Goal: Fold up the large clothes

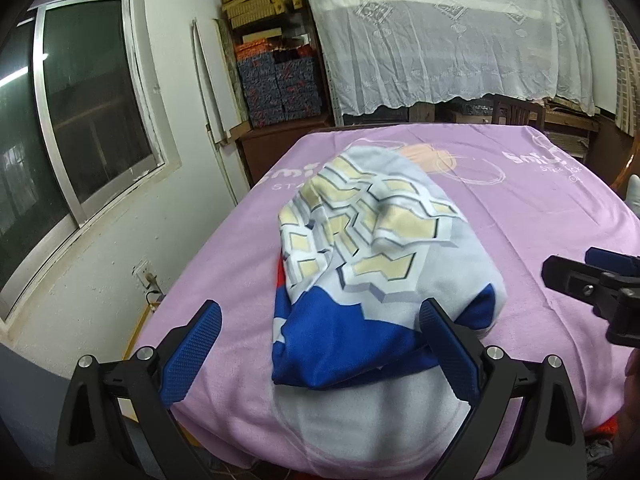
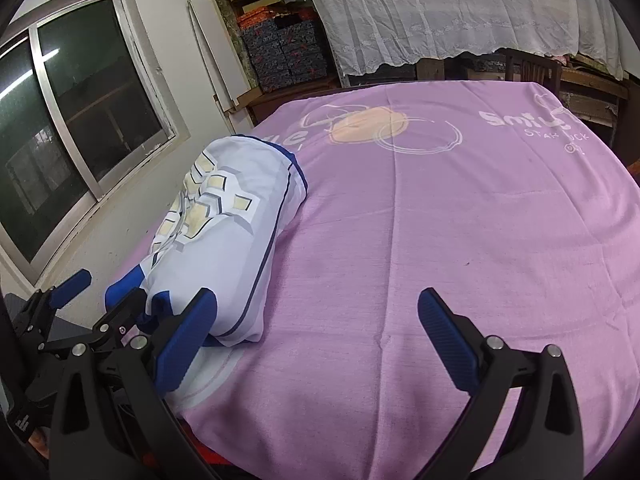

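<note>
**A:** What are the two claws doing?

**B:** The left claw (image 1: 320, 344) has its blue fingers spread wide at the bottom of its frame, one on each side of the near blue end of a folded garment (image 1: 372, 264), holding nothing. The right claw (image 2: 318, 340) is also spread wide and empty, hanging over bare cover at the bottom of its own frame.

**A:** And where is the garment?

**B:** It lies bundled in the middle of the left view, lower left in the right view, on a table under a purple cover (image 2: 460, 220). A window (image 1: 80, 120) fills the upper left.

**A:** How would it handle?

**B:** It looks light, soft and limp, a smooth jersey-like cloth that may slip. I would pinch a doubled edge or corner at the blue end, not the loose top layer.
</note>
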